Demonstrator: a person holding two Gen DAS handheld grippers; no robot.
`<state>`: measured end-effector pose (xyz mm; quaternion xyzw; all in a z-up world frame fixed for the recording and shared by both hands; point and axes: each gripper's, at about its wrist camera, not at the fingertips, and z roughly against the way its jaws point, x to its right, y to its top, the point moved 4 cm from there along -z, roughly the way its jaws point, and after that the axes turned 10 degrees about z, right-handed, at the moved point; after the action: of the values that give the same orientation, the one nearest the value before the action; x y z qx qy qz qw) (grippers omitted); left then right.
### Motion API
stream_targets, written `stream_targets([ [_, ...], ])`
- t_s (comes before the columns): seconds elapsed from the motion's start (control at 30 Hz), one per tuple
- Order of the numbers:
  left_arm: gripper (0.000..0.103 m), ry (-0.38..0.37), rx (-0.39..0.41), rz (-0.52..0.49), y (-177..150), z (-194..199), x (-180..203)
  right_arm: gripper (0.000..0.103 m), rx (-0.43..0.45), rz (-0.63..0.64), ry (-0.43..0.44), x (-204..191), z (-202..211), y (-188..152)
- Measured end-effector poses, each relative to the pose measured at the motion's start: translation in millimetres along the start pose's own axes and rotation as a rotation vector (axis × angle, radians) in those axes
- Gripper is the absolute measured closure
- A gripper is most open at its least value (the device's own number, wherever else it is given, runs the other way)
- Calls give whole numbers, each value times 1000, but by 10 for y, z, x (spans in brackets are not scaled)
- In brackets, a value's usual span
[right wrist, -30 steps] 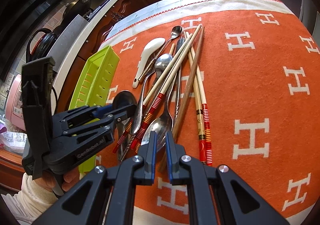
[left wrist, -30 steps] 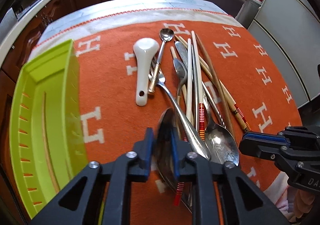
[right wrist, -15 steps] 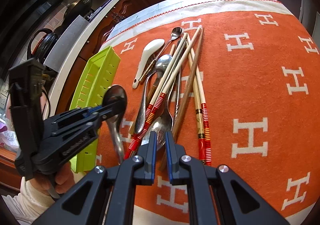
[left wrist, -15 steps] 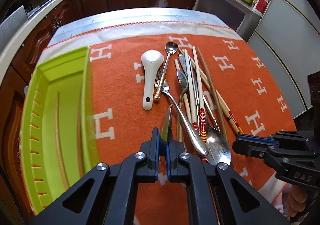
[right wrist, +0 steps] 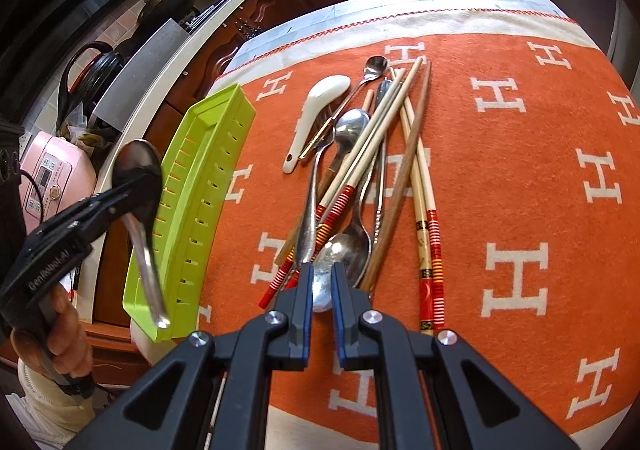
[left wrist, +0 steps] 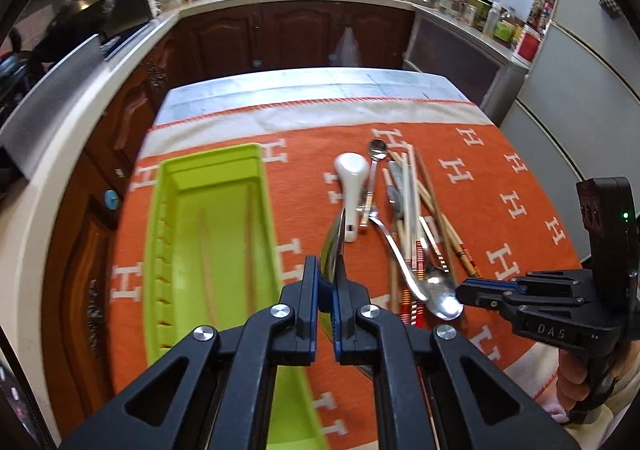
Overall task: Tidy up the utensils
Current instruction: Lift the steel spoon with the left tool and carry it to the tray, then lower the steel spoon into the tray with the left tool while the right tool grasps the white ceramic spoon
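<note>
our left gripper [left wrist: 329,282] pinches a metal spoon [right wrist: 138,186] by its bowl, the two pads pressed against either face, and holds it in the air; from the right wrist view the spoon's handle hangs down and toward us, in front of the outer wall of the green utensil tray [right wrist: 200,186], which sits at the left side of the orange cloth [right wrist: 500,178] printed with white h letters. in our left wrist view the tray [left wrist: 212,226] lies just left of the gripper, its long slots open to us. our right gripper [right wrist: 321,290] sits low at the near end of the utensil pile, its fingers set a narrow gap apart on either side of the bowl of a large silver spoon [right wrist: 344,254] that lies on the cloth; we cannot tell whether the pads actually touch it. the pile spreads away from us: a white ceramic spoon [right wrist: 316,110] lying by itself on the left edge, a small teaspoon [right wrist: 374,66] at the far end, and several chopsticks [right wrist: 430,234] with red striped ends crossing the metal spoons. beyond the cloth we see dark wooden kitchen cabinets [left wrist: 296,38].
</note>
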<state>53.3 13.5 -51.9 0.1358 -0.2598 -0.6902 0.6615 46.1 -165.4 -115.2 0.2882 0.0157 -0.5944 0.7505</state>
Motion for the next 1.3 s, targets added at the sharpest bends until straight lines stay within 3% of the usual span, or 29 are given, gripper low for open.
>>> stream_targets([
  [0.3, 100, 134, 40, 22, 63, 143, -565, 95, 13, 7, 9, -131, -42, 238],
  [0.5, 100, 193, -19, -13, -57, -66, -743, 95, 25, -13, 19, -184, -137, 471],
  [0.8, 100, 70, -117, -7, -370, -373, -643, 95, 50, -129, 67, -15, -380, 925],
  [1.1, 100, 26, -173, -33, -509, -591, -504, 94, 2, -201, 48, 108, -754, 1170],
  [1.2, 91, 13, -181, -32, -497, -658, -487, 94, -11, -210, 28, 146, -813, 1171],
  [1.23, 84, 12, -182, -28, -493, -667, -483, 93, -14, -213, 23, 159, -821, 1165],
  [1.3, 78, 16, -172, -13, -465, -660, -488, 85, -14, -221, 16, 185, -833, 1162],
])
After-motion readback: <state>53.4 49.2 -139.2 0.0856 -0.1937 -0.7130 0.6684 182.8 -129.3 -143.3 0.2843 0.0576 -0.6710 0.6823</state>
